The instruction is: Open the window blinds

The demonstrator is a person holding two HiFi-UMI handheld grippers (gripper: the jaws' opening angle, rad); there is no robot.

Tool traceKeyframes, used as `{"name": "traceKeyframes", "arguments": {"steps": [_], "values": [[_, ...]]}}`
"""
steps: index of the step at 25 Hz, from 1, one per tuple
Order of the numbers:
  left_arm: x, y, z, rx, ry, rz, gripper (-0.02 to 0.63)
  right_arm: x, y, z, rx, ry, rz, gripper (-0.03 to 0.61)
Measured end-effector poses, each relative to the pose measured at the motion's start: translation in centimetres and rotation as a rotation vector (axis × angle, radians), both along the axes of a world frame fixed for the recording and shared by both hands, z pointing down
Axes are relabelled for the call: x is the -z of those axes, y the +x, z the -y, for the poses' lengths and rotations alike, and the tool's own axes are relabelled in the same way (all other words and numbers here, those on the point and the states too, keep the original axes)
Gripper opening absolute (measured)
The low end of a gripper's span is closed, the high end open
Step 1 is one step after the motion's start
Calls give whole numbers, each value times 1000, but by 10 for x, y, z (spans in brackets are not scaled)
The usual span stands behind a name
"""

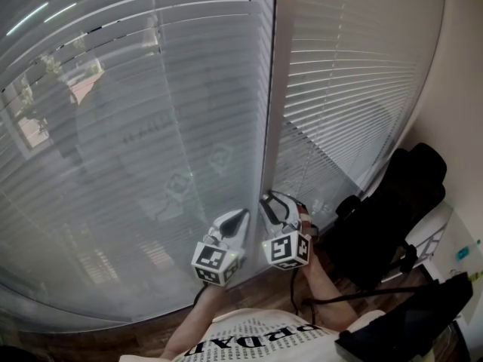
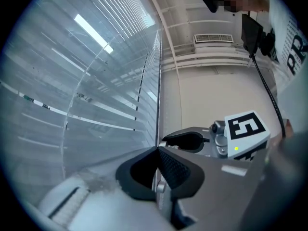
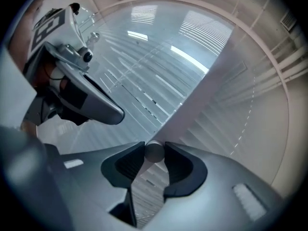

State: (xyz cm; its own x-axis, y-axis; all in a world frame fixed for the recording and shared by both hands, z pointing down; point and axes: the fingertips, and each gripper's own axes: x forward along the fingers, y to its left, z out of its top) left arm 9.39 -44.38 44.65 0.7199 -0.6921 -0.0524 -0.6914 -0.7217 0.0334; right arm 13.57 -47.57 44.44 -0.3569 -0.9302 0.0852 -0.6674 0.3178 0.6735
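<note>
Item: window blinds [image 1: 136,127], two slatted panels spanning 9 to 3 o'clock in the head view, frame post [image 1: 270,89] between. Slats likely thin, light, easily kinked, so not for gripping. Hold point: tilt wand [image 3: 154,151], seemingly stiff, smooth, apt to slip. At 6 o'clock, right gripper [image 1: 278,206] clamped on its round end. At its 9 o'clock, left gripper [image 2: 158,153], jaws together, empty. Containers: none seen.

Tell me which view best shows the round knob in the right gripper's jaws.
The right gripper view: the round knob sits clamped between the right gripper's jaws. The head view hides it behind that gripper; the left gripper view shows only the gripper's outside.
</note>
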Motion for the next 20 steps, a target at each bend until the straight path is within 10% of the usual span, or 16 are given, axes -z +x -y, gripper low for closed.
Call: {"name": "traceKeyframes", "arguments": {"steps": [20], "values": [[-1, -1, -1, -5, -1, 7, -8, 3, 12, 3, 19, -171, 598, 133]]}}
